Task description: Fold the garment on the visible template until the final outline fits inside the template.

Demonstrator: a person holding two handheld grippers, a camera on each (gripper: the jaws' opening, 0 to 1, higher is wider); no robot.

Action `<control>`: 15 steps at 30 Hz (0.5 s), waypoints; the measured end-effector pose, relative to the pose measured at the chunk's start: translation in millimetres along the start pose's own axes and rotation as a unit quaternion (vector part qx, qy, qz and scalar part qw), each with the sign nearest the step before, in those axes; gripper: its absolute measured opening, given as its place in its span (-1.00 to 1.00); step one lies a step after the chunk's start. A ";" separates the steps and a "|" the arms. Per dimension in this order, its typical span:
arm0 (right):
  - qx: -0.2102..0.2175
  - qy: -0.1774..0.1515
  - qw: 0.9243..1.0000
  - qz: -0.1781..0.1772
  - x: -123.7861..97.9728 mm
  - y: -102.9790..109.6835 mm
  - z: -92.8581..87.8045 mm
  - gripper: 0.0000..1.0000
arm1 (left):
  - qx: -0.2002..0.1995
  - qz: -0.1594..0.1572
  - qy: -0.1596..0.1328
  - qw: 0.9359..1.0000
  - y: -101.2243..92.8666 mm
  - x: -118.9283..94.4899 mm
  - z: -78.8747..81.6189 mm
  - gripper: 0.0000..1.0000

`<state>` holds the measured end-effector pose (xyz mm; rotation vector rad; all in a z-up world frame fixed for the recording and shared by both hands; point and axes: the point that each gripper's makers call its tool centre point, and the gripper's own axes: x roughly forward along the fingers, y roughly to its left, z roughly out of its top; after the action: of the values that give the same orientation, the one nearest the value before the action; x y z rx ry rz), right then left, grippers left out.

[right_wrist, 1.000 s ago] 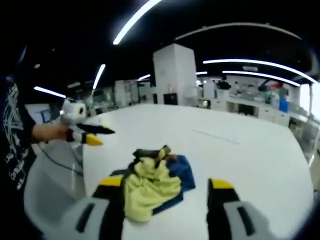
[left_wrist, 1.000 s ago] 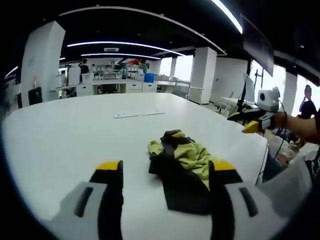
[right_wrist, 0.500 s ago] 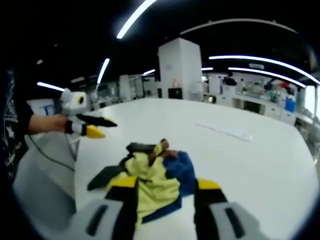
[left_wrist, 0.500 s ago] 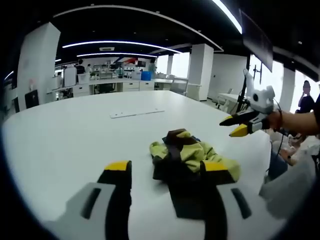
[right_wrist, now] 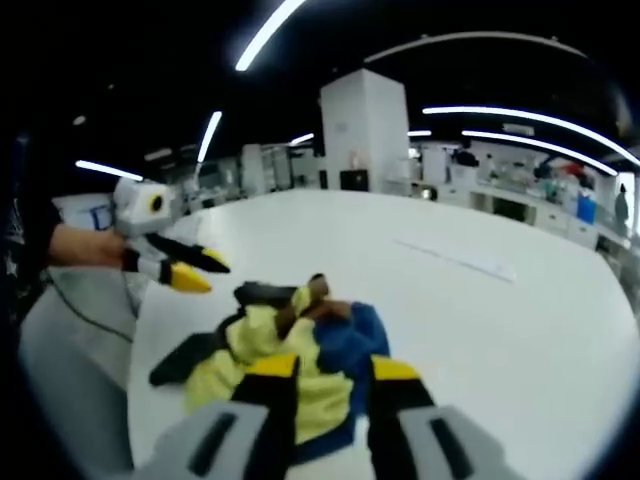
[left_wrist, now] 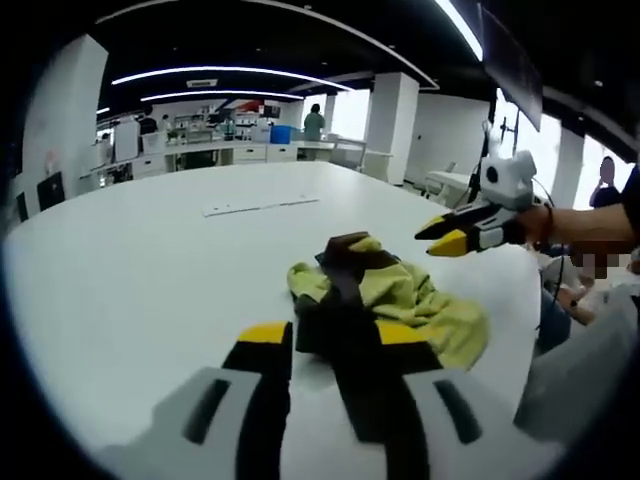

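The garment (left_wrist: pixel 385 300) lies crumpled in a heap of yellow, black and blue near the close edge of the white surface (left_wrist: pixel 150 250), so the step in hand looks like getting hold of it to spread it flat before any fold. In the left gripper view the left gripper (left_wrist: pixel 335 345) sits low with its fingers (left_wrist: pixel 262 352) narrowed around the black part at the near end of the heap; whether they have pinched cloth or only bracket it I cannot tell. In the right gripper view the right gripper (right_wrist: pixel 322 385) is likewise drawn in close around the yellow and blue folds at 6 o'clock, and its hold is just as unclear. To do this well, each side should take a single outer layer, an edge or corner, not a bunch, then the two should part sideways and lift only enough to let the cloth fall open. A pale strip (left_wrist: pixel 260 206) lies on the surface at 12 o'clock, well beyond the heap; whether it marks the template I cannot tell. Open room stretches toward 11 and 12 o'clock; the surface's edge runs close at 3 o'clock, so spreading should go inward.
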<state>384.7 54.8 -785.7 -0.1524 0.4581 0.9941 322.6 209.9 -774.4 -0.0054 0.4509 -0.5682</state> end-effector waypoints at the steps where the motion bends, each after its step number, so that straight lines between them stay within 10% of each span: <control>1: 0.000 0.001 1.000 0.000 2.5 -0.1 -0.2 -0.57 | 0.001 -0.001 0.001 1.000 -0.1 2.4 0.3 -0.47; 15: -0.001 0.024 0.999 0.025 31.3 4.5 -10.8 -0.87 | 0.005 -0.037 0.028 0.999 -6.9 27.1 -9.7 -0.83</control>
<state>392.2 77.9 -808.7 -0.1679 0.5066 1.0409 335.3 191.1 -793.4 0.0041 0.5034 -0.6457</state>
